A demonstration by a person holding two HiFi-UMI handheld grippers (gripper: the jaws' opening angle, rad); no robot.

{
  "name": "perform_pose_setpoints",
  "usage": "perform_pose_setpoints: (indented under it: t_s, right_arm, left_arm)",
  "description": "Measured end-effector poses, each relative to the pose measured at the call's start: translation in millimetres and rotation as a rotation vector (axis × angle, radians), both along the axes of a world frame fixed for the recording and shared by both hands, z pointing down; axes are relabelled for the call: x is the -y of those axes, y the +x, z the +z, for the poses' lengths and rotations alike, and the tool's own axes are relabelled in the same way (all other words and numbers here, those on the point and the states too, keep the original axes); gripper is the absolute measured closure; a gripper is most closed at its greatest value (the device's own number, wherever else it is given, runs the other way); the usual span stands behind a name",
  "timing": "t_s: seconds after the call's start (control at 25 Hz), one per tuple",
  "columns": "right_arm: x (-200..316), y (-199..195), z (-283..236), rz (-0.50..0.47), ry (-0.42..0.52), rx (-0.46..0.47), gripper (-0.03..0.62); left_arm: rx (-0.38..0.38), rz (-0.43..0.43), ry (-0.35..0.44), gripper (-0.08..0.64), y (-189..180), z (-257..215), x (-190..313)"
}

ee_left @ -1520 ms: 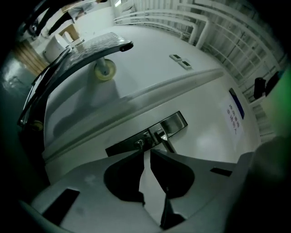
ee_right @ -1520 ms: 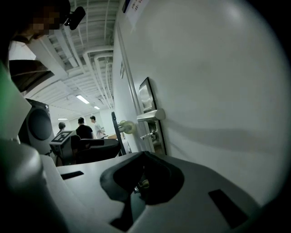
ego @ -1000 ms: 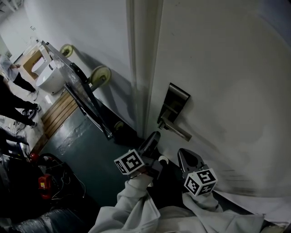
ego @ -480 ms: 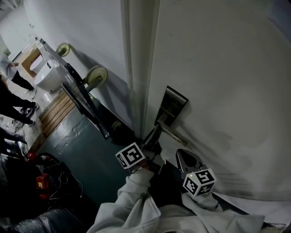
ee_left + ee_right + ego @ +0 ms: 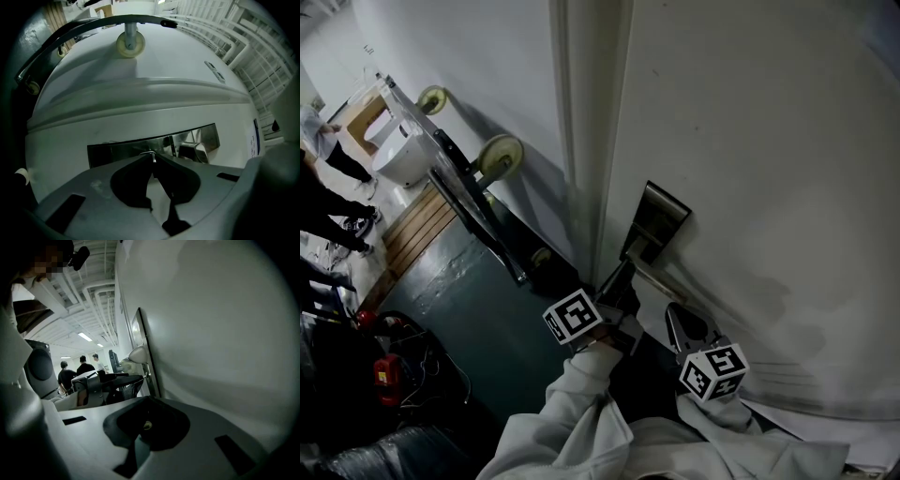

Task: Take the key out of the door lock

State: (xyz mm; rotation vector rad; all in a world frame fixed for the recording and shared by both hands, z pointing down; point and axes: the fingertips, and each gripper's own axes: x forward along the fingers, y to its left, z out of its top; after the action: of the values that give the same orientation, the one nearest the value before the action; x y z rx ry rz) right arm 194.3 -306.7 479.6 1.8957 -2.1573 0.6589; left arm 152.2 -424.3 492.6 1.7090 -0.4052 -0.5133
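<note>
Key gripped at the lock plate

The left gripper point(image 5: 152, 158) is held right up against the lock plate point(image 5: 117, 150) on the door point(image 5: 750, 141). Its jaws are clenched on the key point(image 5: 151, 155) — a thin metal sliver at the plate, just beside the handle point(image 5: 193, 151). The right gripper point(image 5: 147, 400) is held near the plate, below the handle — jaws drawn together, nothing between them.
</note>
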Motion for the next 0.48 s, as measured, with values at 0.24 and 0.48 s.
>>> perform_pose_setpoints:
  t_s: [0.24,0.48]
  right_arm:
    - [1.5,-3.7,2.0,-0.015,0.0,-0.001,0.54]
    - [-1.5,-4.9,0.1,-0.015,0.007,0.002,0.54]
  left_arm:
    - [-0.042,0.003,-0.013,0.531,2.4,-2.5,0.2]
    - [-0.018,-0.019,-0.031,0.532,-1.0,1.7,0.3]
